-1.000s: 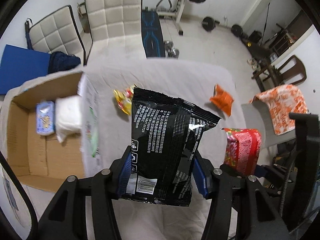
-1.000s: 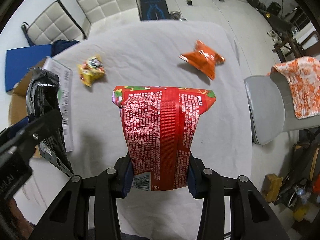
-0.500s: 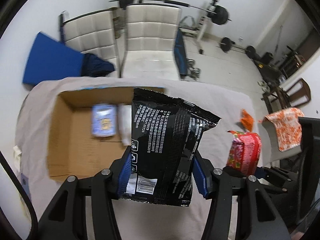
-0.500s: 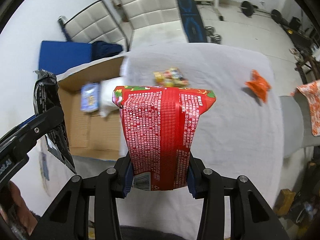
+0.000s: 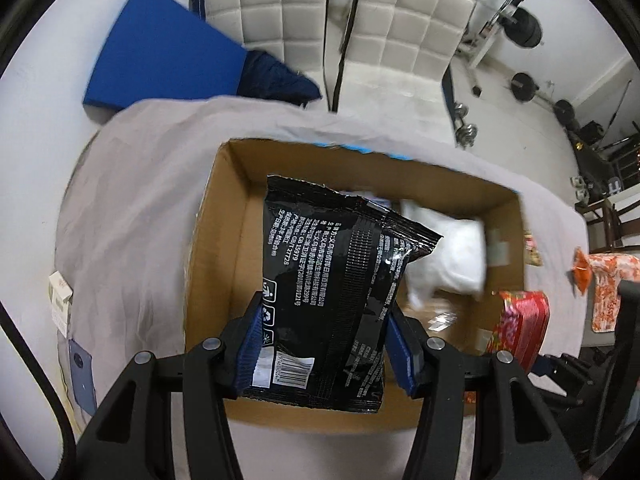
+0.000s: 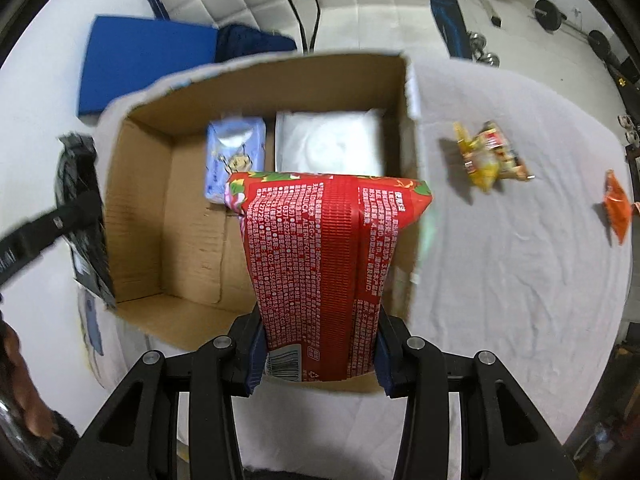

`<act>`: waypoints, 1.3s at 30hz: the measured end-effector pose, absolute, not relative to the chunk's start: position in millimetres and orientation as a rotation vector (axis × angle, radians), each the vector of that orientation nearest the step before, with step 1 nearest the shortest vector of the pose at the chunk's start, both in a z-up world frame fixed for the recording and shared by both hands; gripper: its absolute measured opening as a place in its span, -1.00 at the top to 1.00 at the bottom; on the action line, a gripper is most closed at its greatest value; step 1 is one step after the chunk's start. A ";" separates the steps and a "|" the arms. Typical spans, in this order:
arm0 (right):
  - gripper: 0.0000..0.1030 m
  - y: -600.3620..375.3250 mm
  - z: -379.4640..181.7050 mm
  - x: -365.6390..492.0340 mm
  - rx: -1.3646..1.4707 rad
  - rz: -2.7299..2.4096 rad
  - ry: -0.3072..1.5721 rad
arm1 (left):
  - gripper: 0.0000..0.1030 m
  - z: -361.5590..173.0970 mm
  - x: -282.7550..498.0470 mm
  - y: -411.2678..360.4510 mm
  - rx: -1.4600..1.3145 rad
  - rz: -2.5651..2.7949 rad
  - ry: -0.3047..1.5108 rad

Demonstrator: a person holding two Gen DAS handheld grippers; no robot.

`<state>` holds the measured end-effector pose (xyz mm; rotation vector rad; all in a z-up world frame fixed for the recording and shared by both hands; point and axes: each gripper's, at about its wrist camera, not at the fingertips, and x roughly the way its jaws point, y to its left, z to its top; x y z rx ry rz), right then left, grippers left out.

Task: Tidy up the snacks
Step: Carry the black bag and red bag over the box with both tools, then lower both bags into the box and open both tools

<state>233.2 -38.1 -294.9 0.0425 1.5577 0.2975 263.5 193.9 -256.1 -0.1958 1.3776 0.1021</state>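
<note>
A: While both bags hang over the cardboard box (image 6: 140,216), we note the risks. Our left gripper (image 5: 326,344) is clamped on the lower part of the black snack bag (image 5: 340,288), jaws narrowed onto its sides; our right gripper (image 6: 318,350) pinches the red snack bag (image 6: 324,264) the same way, near its barcode end.

B: Agreed. The box floor is open on the left; a pale blue packet (image 6: 236,156) and a white pouch (image 6: 332,144) lie along the far side. Where do we see trouble?

A: Three points. The red bag sits above the box's right wall, so a release here could, we judge, catch the rim and tip the bag out onto the grey cloth (image 6: 520,280). Second, both grippers are near each other over one box; lowering together risks a knock between them. Third, both bags are puffy and slick, held low, so they may swing or slip.

B: We add that a bag could land on the white pouch and stack unevenly. On the cloth to the right, a yellow packet (image 6: 486,158) and an orange packet (image 6: 618,208) lie unsorted.

A: Noted.
</note>
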 end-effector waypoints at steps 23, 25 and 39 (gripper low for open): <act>0.10 -1.5 -393.5 256.2 -0.007 0.216 1.742 | -0.02 -372.0 341.8 222.2 -0.171 0.084 1.611; 0.09 1.4 -395.1 256.0 -0.006 0.216 1.748 | -0.04 -373.5 342.2 222.6 -0.174 0.077 1.620; -0.31 2.9 -390.1 252.6 -0.034 0.194 1.751 | -0.04 -373.2 335.4 231.6 -0.228 0.050 1.649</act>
